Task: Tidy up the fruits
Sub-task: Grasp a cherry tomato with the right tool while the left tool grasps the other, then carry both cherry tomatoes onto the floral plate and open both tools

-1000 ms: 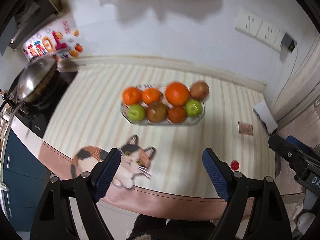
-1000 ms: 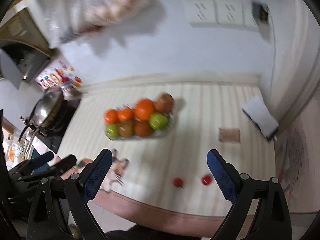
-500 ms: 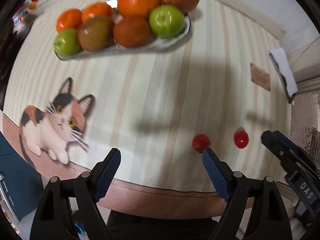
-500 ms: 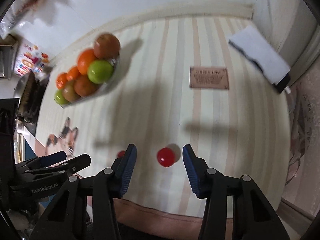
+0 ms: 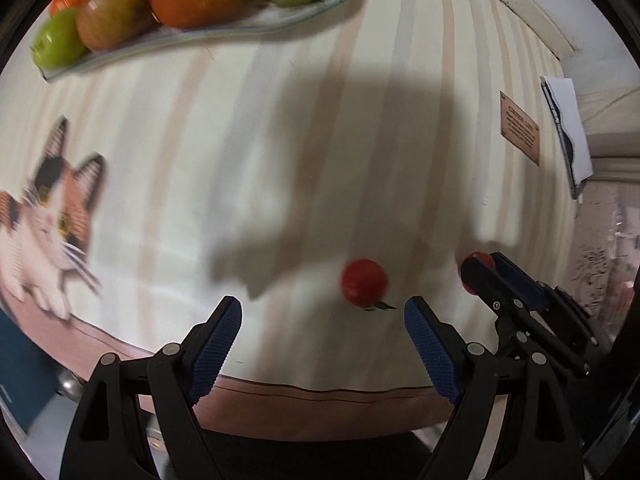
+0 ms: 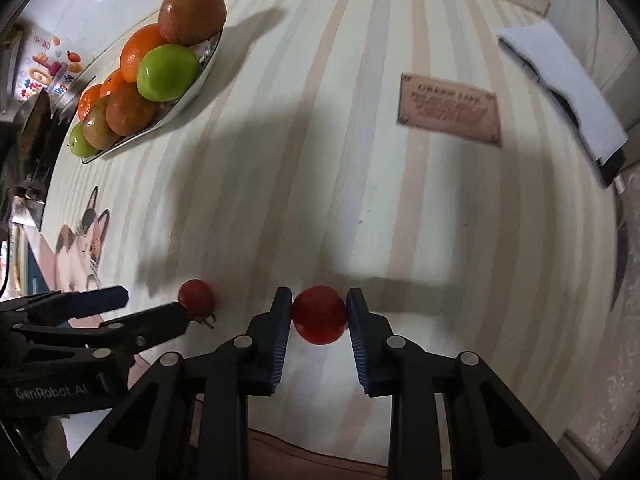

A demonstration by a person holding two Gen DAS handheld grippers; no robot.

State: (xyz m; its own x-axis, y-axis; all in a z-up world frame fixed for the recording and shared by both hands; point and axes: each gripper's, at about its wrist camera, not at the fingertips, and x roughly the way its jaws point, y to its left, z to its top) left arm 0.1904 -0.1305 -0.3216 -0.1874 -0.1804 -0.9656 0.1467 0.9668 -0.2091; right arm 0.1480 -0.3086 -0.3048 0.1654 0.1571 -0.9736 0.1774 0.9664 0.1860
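The right gripper (image 6: 319, 314) squeezes 1 red tomato (image 6: 319, 314) on the striped table (image 6: 360, 200). The left gripper (image 5: 322, 330) is wide open and holds nothing. The other tomato (image 5: 364, 282) sits at its 1 o'clock. The fruit dish (image 6: 188, 94) is at 11 o'clock, far off.

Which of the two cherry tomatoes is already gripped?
The right-hand cherry tomato, pinched between the right gripper pads. The other cherry tomato, with its green stem showing, lies free on the tablecloth ahead of the open left gripper.
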